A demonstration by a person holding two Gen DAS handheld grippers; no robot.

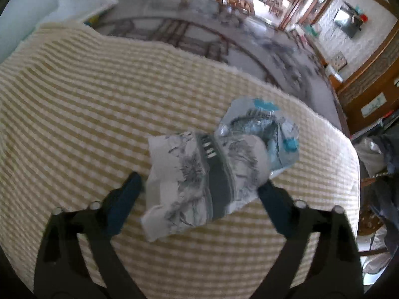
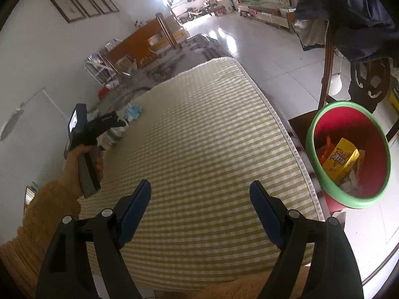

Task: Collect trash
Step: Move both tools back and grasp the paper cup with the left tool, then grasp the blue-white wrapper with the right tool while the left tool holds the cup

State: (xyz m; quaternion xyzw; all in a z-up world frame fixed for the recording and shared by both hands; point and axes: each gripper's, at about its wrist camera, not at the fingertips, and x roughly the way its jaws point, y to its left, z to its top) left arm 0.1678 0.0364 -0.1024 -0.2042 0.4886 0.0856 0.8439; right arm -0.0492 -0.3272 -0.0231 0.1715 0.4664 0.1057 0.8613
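Note:
A crumpled white-and-grey printed wrapper (image 1: 199,182) lies on the striped table cloth (image 1: 87,104), with a crumpled silver-and-teal wrapper (image 1: 264,129) just behind it. My left gripper (image 1: 199,186) is open, its fingers either side of the white wrapper, not closed on it. My right gripper (image 2: 199,199) is open and empty above the cloth (image 2: 199,137). In the right wrist view the left gripper (image 2: 109,124) hovers over both wrappers (image 2: 132,112) at the far left. A red bin with a green rim (image 2: 349,154) stands right of the table and holds a yellow box and other trash.
The cloth covers a table whose grey patterned top (image 1: 224,39) shows beyond it. A wooden chair draped with a dark jacket (image 2: 349,12) stands behind the bin. Tiled floor (image 2: 249,39) stretches to the right and beyond.

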